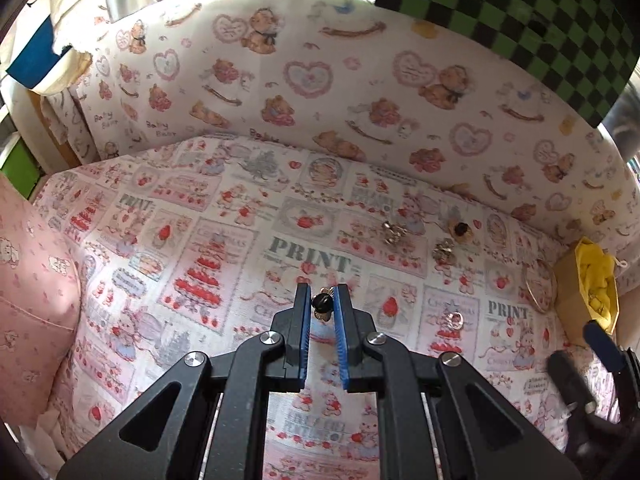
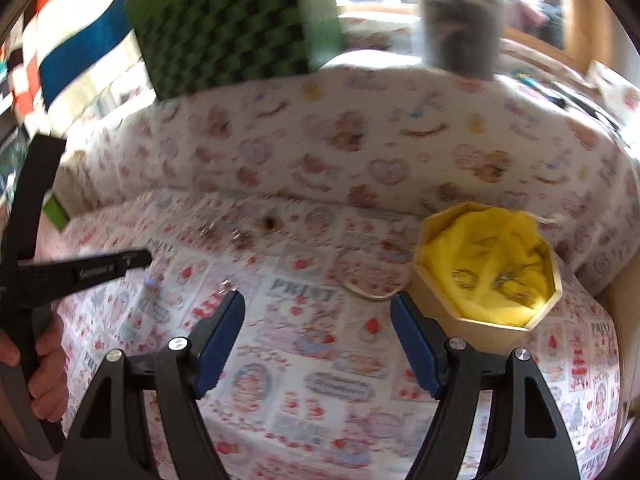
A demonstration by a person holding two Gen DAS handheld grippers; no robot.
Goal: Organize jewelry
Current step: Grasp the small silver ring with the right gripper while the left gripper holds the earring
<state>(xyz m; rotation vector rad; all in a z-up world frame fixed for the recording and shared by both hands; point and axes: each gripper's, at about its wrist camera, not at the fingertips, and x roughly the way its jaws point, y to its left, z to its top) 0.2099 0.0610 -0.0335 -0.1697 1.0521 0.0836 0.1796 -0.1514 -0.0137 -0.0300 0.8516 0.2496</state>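
Observation:
My left gripper is shut on a small earring with a black bead, held just above the printed cloth. Two silver pieces and a gold flower earring with a black centre lie further back on the cloth; a small ring and a thin bangle lie to the right. The octagonal box with yellow lining holds several silver pieces and stands at the right. My right gripper is open and empty, left of the box. The bangle lies beside the box.
The printed cloth covers the surface and a raised back wall. A pink cushion is at the left. A green checkered block and a dark jar stand behind. The left gripper's body reaches in at the left.

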